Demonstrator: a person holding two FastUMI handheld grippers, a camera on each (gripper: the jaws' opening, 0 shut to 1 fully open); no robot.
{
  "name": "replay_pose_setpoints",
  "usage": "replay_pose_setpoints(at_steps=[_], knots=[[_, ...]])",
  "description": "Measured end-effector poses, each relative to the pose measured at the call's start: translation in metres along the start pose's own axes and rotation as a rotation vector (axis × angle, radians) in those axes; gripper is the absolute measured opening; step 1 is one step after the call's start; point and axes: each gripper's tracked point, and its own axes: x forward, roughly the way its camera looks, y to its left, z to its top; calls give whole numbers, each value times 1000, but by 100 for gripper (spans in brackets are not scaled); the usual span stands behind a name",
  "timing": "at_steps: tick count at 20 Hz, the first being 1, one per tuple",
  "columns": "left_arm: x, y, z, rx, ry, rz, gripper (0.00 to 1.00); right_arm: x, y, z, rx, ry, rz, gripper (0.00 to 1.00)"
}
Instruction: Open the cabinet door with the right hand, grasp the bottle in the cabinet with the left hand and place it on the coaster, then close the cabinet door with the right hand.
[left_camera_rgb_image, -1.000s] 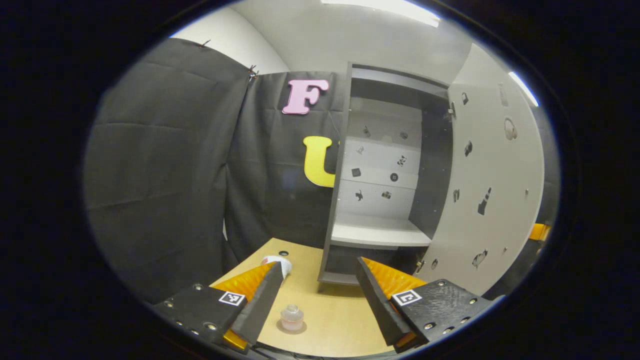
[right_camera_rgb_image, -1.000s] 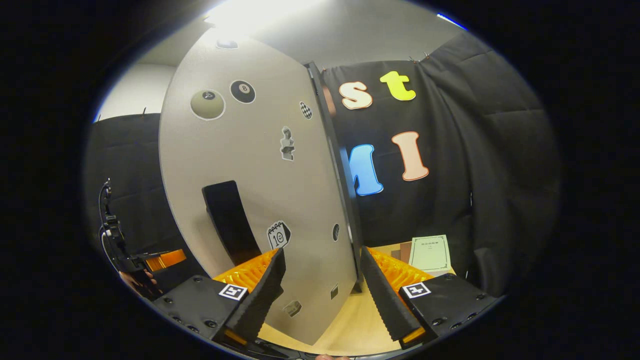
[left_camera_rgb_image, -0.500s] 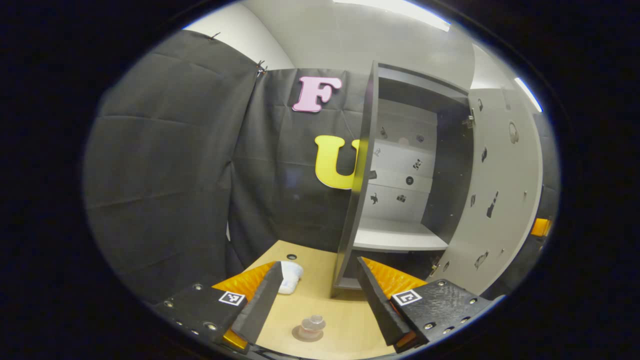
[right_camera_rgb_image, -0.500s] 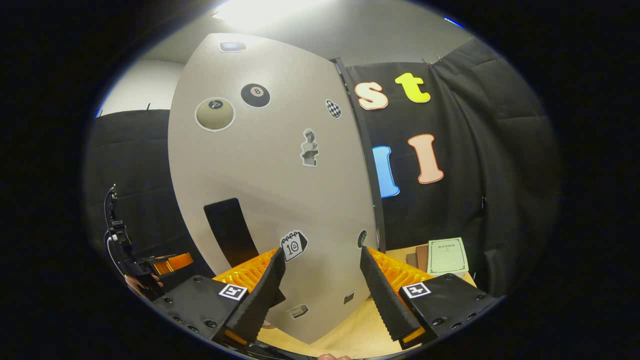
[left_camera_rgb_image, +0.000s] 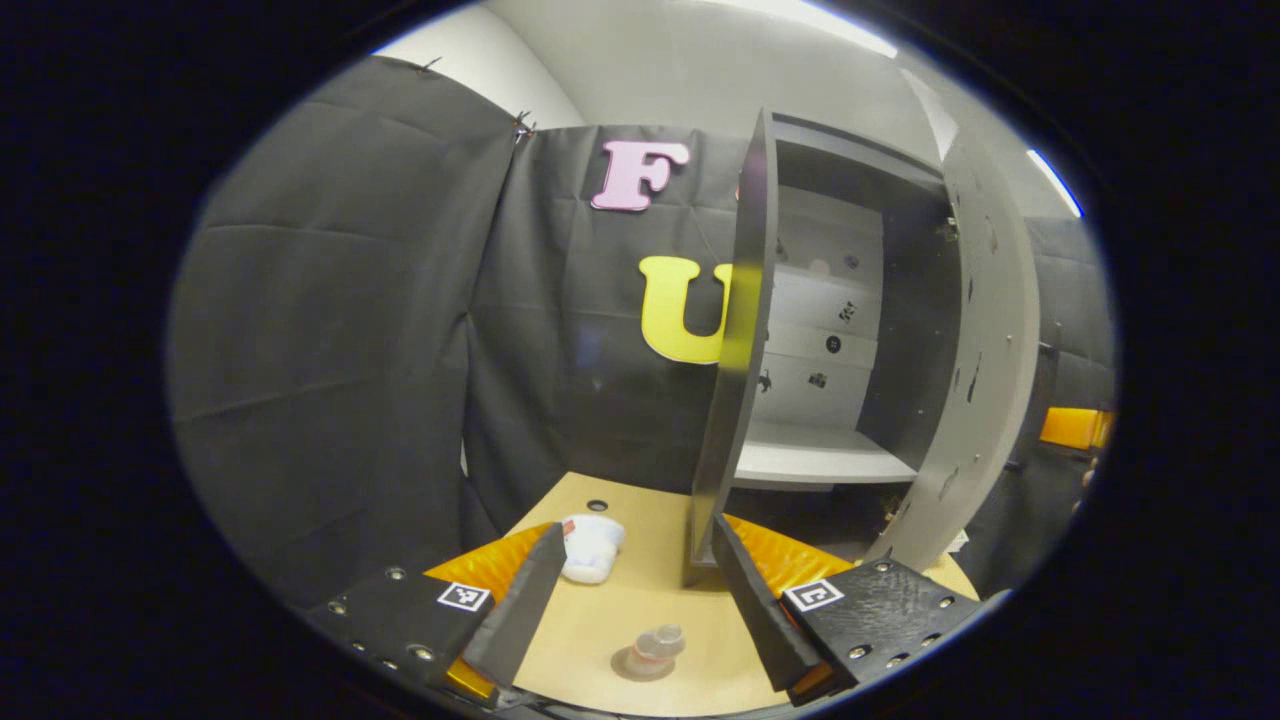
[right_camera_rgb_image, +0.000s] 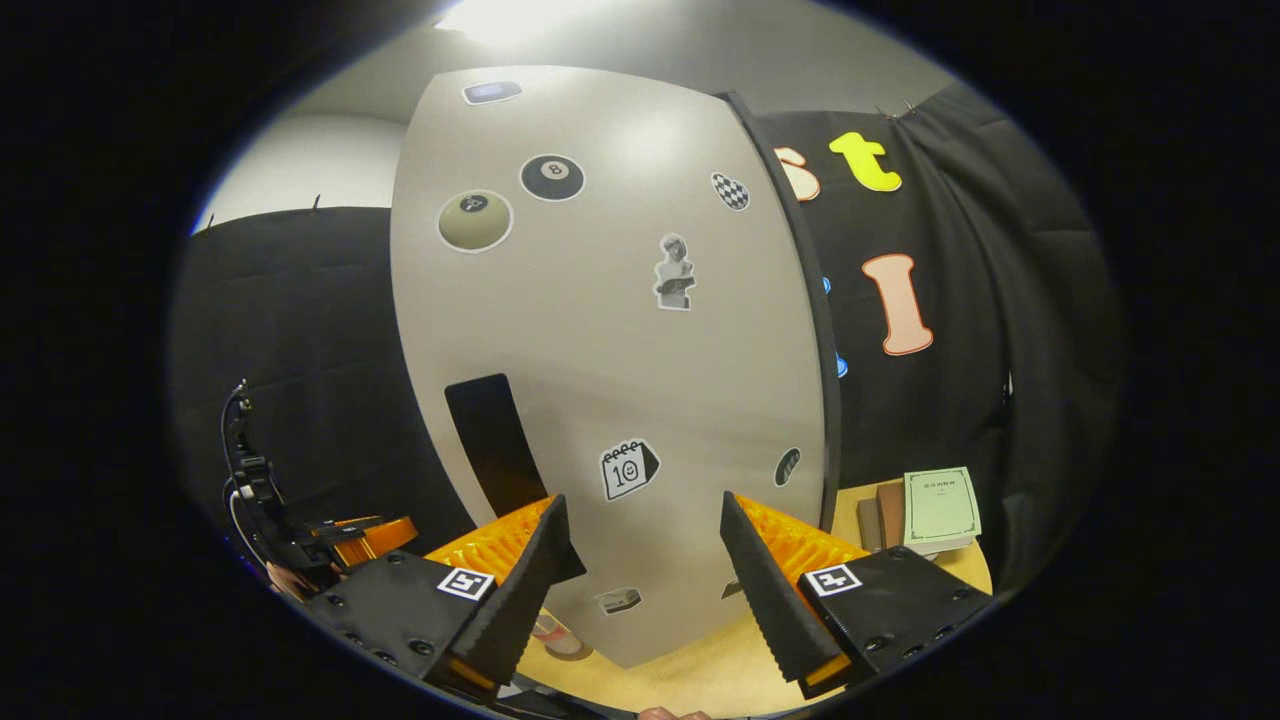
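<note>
Step in hand, as I judge it: the closing of the cabinet door (right_camera_rgb_image: 620, 330). The bottle (left_camera_rgb_image: 655, 645) already stands upright on the coaster (left_camera_rgb_image: 640, 665), low in the left gripper view between the left gripper (left_camera_rgb_image: 630, 600) fingers but touched by neither.

Left gripper: fingers spread apart, holding nothing, hanging above the tabletop (left_camera_rgb_image: 640, 560). Right gripper (right_camera_rgb_image: 640, 590): fingers also apart, nothing between them. They point at the outer face of the door, close to it; contact cannot be confirmed from the right gripper view.

Door state: partly swung. In the left gripper view the cabinet (left_camera_rgb_image: 745, 330) interior and its pale shelf (left_camera_rgb_image: 820, 465) show, with the door leaf standing out at the cabinet's right side. The shelf looks bare.

Next move, by my reckoning: the right gripper needs to press on the door's outer face and carry it round until the leaf meets the cabinet frame. A flat push should serve; no grip is needed. The left gripper ought to keep away from the door's path, and away from the bottle, which looks light and easy to tip.

Surroundings: pale wood tabletop, black cloth walls behind. A white crumpled object (left_camera_rgb_image: 590, 545), possibly a cup or cloth (blurred), lies beside the left finger. A green booklet (right_camera_rgb_image: 940, 508) rests on the tabletop beyond the door's edge. Stickers (right_camera_rgb_image: 628, 468) dot the door's face.
</note>
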Motion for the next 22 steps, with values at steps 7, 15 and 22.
replay_pose_setpoints(at_steps=[7, 15, 22], knots=[[0, 13, 0, -9, -20, -27, 91, 18, 6, -3, -13, -10, -28, 98], [24, -2, 4, 31, -32, -125, 91, 17, -9, -6, 21, -23, -131, 98], [35, -28, 21, 66, -81, -217, 89, 12, -29, -7, 17, -33, -226, 98]])
